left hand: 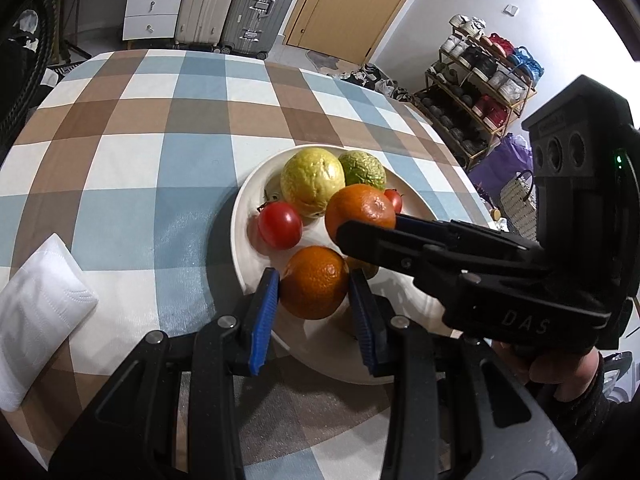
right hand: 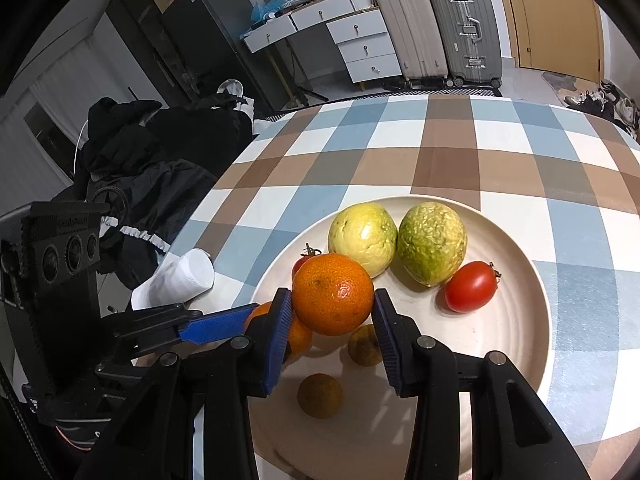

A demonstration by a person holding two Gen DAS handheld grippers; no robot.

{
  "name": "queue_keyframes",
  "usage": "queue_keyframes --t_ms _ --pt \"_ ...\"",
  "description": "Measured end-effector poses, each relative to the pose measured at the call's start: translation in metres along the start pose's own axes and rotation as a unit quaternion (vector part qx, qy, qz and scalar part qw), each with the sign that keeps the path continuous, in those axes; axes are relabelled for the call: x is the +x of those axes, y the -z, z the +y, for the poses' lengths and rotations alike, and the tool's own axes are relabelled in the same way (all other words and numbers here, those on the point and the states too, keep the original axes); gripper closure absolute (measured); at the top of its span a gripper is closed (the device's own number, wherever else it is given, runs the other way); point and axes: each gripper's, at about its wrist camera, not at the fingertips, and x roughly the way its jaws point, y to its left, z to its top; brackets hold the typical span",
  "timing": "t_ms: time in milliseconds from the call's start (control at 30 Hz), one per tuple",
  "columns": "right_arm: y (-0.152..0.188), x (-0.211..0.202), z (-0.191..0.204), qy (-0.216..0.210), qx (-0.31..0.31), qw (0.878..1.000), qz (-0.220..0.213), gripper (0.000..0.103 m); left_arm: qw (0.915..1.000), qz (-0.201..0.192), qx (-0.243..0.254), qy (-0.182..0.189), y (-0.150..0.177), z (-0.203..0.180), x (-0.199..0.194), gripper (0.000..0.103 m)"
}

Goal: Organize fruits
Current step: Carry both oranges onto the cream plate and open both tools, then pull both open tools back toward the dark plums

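A cream plate (left hand: 244,216) (right hand: 520,320) on the checked tablecloth holds two yellow-green fruits (left hand: 312,178) (right hand: 432,244), two red tomatoes (left hand: 280,224) (right hand: 471,286) and two small brownish fruits (right hand: 320,395). My left gripper (left hand: 314,284) is shut on an orange (left hand: 314,282) over the plate's near side. My right gripper (right hand: 333,302), also in the left wrist view (left hand: 366,220), is shut on a second orange (right hand: 333,294) (left hand: 360,210), held just above the plate.
A folded white cloth (left hand: 36,316) (right hand: 176,280) lies on the table left of the plate. Dark clothing (right hand: 152,160) is piled beyond the table's left edge. Suitcases (right hand: 464,20), drawers and a shoe rack (left hand: 480,80) stand in the room behind.
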Motion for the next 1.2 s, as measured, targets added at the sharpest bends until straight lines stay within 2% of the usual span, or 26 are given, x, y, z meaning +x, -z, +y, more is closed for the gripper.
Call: queue_keyframes --t_ms 267,333,633,700,800,867,967,1100,1200 --pt "0.001 -0.002 -0.004 -0.011 0.021 1.000 -0.011 0.060 1.0000 0.001 -0.008 -0.005 -0.003 0.001 -0.002 0.069" --pt "0.001 -0.007 -0.007 -0.016 0.030 0.999 -0.020 0.054 0.9999 -0.002 -0.006 -0.011 -0.003 0.000 -0.005 0.069" --pt "0.013 -0.046 -0.009 -0.012 0.044 0.997 -0.057 0.052 0.9987 -0.018 -0.007 -0.047 0.002 -0.008 -0.029 0.060" --pt "0.019 -0.058 -0.009 -0.004 0.044 0.997 -0.063 0.044 0.9983 -0.023 -0.005 -0.054 0.006 -0.013 -0.037 0.058" --pt "0.028 -0.076 -0.007 0.003 0.046 0.996 -0.081 0.039 0.9975 -0.034 -0.002 -0.063 0.009 -0.022 -0.050 0.051" --pt "0.034 -0.090 -0.006 0.003 0.047 0.995 -0.091 0.038 0.9969 -0.042 0.002 -0.067 0.013 -0.030 -0.059 0.041" --pt "0.044 -0.112 -0.002 0.013 0.044 0.993 -0.109 0.029 0.9957 -0.054 0.013 -0.074 0.022 -0.046 -0.074 0.031" --pt "0.062 -0.142 0.004 0.021 0.040 0.989 -0.138 0.022 0.9949 -0.062 0.029 -0.074 0.035 -0.066 -0.089 0.028" --pt "0.077 -0.161 0.008 0.023 0.036 0.987 -0.153 0.017 0.9939 -0.066 0.039 -0.080 0.046 -0.080 -0.098 0.021"
